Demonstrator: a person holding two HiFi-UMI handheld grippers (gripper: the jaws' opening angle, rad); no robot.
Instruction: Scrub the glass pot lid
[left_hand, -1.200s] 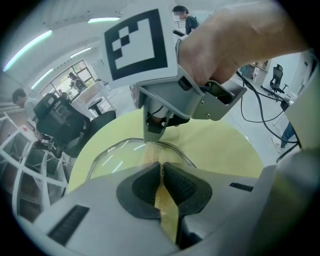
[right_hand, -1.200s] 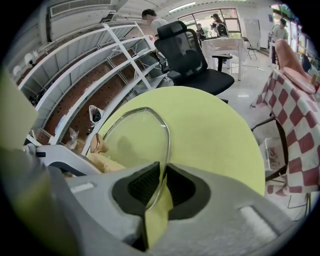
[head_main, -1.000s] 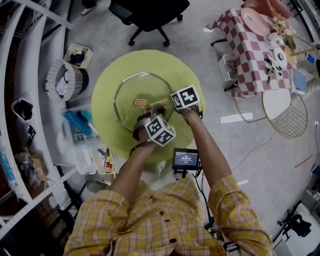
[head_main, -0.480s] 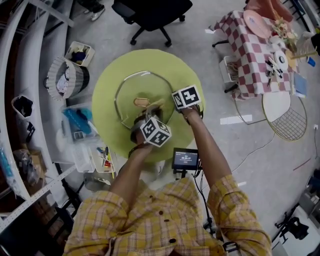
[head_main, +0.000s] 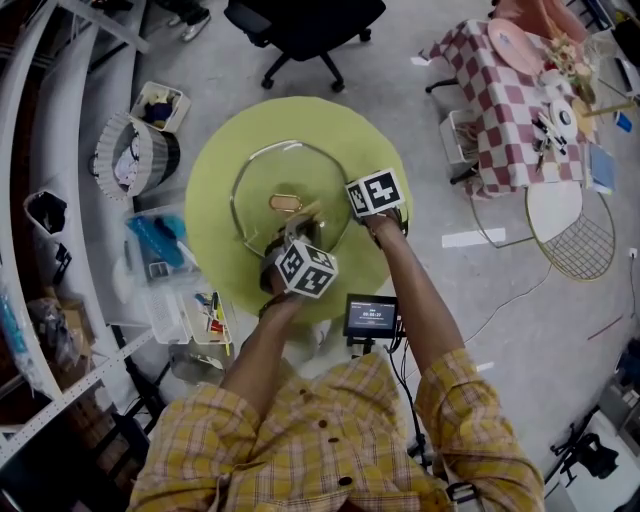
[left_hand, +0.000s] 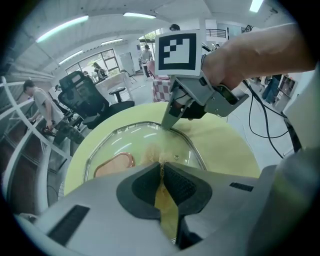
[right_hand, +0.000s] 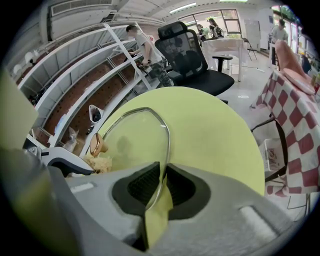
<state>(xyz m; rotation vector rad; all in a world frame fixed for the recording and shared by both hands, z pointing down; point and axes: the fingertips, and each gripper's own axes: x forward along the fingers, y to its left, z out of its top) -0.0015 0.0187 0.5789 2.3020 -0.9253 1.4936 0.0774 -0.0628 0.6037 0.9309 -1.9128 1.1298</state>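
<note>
With the right tongs (right_hand: 162, 172) clamped on the rim of the glass lid (head_main: 282, 172), which lies flat on the round green bench (head_main: 210, 185), the left tongs (left_hand: 161, 167), closed on a tan scrub pad (left_hand: 149, 156), have slid slightly toward the person across the glass, so scrubbing seems under way.

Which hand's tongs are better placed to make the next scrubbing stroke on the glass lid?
Left. Left tongs pinch the tan scrubber on the lid; right tongs clamp its rim, steadying it.
</note>
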